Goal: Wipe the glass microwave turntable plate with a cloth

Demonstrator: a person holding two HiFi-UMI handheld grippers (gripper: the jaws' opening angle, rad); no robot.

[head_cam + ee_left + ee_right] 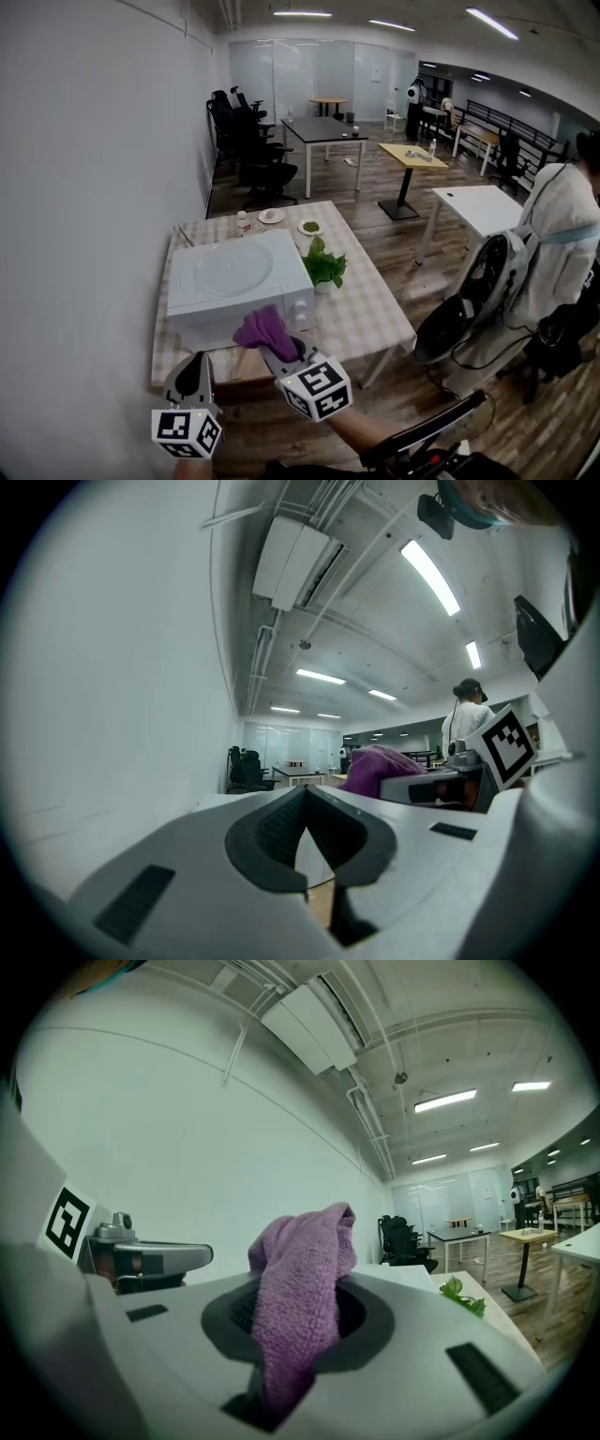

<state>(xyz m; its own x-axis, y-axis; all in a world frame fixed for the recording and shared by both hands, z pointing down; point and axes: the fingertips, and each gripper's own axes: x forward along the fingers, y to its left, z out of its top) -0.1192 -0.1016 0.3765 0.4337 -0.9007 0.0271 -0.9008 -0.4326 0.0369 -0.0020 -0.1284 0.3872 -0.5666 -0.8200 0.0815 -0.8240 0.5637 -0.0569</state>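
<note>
A white microwave stands on a table with a checked cloth. The round glass turntable plate lies flat on the microwave's top. My right gripper hovers by the microwave's front right corner, shut on a purple cloth; the cloth bunches up out of the jaws in the right gripper view. My left gripper is lower left, in front of the table's edge, jaws shut with nothing between them. The cloth also shows in the left gripper view.
A leafy potted plant stands right of the microwave. Two small dishes and a small bottle sit at the table's far end. A white wall runs along the left. A person stands at the right.
</note>
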